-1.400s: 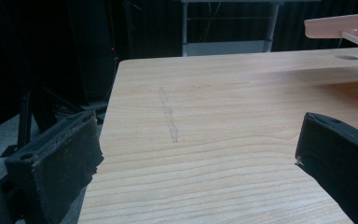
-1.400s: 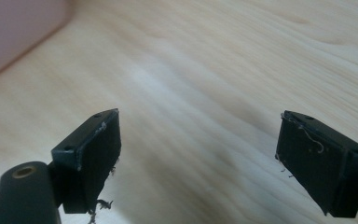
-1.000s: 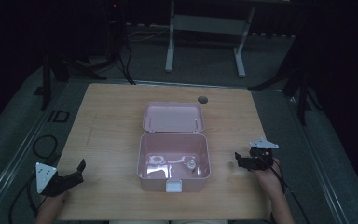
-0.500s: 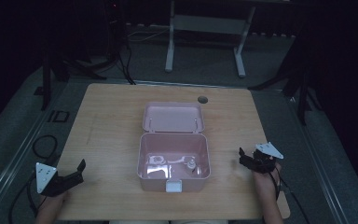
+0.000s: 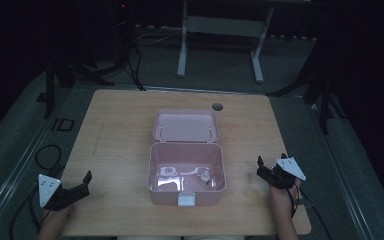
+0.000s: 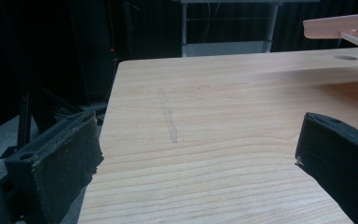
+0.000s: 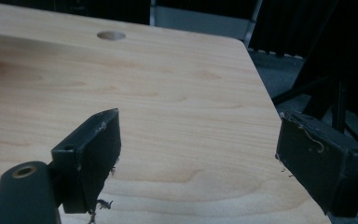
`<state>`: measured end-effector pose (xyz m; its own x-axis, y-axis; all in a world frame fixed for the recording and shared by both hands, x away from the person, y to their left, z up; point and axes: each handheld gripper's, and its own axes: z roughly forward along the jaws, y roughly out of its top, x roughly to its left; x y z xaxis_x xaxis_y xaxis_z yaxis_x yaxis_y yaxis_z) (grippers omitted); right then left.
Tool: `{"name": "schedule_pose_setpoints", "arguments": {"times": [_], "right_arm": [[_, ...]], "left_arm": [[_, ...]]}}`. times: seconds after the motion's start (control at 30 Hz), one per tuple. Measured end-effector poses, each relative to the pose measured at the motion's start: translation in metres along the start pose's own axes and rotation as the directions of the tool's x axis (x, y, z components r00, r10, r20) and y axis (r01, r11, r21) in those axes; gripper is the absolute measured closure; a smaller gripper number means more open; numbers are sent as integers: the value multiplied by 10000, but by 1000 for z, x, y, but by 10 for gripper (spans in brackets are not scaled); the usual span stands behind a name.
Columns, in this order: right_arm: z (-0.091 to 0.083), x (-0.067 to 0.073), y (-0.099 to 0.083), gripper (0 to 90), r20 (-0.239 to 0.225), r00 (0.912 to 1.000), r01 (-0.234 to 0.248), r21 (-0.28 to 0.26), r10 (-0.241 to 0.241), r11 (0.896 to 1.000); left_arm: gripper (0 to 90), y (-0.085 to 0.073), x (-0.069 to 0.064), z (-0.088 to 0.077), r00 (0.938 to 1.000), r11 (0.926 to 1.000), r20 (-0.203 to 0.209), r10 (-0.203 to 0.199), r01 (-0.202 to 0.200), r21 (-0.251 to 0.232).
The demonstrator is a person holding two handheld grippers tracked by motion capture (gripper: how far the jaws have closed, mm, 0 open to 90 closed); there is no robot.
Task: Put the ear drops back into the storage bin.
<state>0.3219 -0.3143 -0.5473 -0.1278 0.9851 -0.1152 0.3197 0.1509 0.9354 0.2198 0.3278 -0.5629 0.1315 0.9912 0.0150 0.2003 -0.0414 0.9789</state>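
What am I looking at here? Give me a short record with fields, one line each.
Table: light wooden top with a round hole near its far edge
Box: pink box, centre of table
Lid: open lid, tipped back
Contents: small shiny items, too unclear to name
Left gripper: near the table's near left corner, fingers open, holding nothing
Right gripper: right of the box, fingers open, holding nothing

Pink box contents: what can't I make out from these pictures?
- High view: the pale items inside the pink box are too small and glare-washed to identify.
- High view: the box's front wall hides the floor just behind it.
- Left gripper view: the frame's right edge cuts off the box, leaving a strip of lid.
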Motion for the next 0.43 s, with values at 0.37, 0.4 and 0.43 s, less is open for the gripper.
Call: {"name": "schedule_pose_setpoints", "arguments": {"times": [0.37, 0.4, 0.43], "right_arm": [[0, 0, 1, 136, 2, 10000, 42, -172, -42, 9998], [0, 0, 1, 136, 59, 10000, 52, -210, -50, 9998], [0, 0, 1, 136, 27, 10000, 30, -162, -29, 9999]], "left_arm": [[4, 0, 0, 0, 10000, 10000, 4, -17, 17, 4], [4, 0, 0, 0, 10000, 10000, 5, -12, 12, 4], [4, 0, 0, 0, 10000, 10000, 5, -12, 12, 4]]}}
